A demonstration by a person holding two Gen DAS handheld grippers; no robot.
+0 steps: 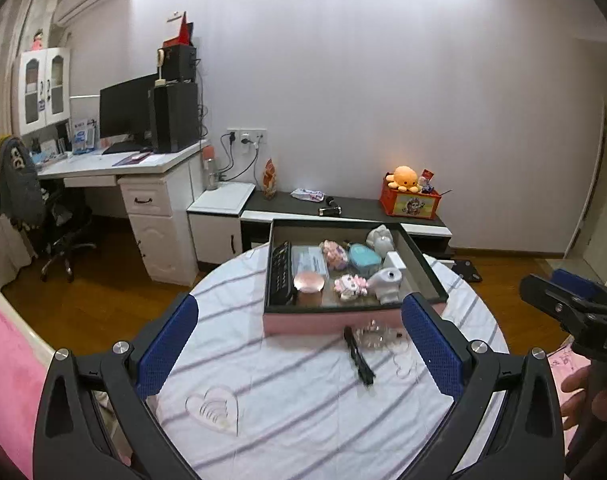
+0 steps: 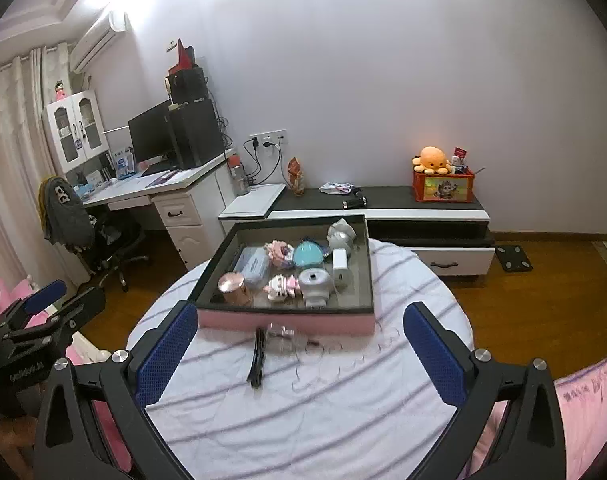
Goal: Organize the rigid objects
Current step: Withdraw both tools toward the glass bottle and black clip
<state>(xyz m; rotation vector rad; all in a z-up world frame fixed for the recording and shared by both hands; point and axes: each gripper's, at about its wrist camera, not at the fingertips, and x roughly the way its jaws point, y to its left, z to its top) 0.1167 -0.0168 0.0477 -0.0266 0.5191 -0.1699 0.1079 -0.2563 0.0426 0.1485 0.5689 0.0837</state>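
A pink-sided tray (image 1: 327,322) (image 2: 287,322) with a dark rim sits on a round table with a striped white cloth (image 1: 287,392) (image 2: 303,400). Inside it lie several small items: a black remote (image 1: 279,276), a rose-gold round tin (image 1: 309,283) (image 2: 233,286), a teal case (image 1: 363,258) (image 2: 309,255), small figurines and white gadgets. In front of the tray lie a black hair clip (image 1: 357,354) (image 2: 256,360) and a clear plastic piece (image 1: 377,334) (image 2: 281,334). My left gripper (image 1: 299,344) is open and empty, short of the tray. My right gripper (image 2: 299,344) is open and empty too.
A low dark TV bench (image 1: 343,210) (image 2: 383,200) with an orange toy box (image 1: 411,200) (image 2: 443,186) stands behind the table. A white desk with a monitor (image 1: 123,108) and an office chair (image 1: 59,220) stand at the left. Pink bedding (image 1: 7,380) (image 2: 583,412) borders the table.
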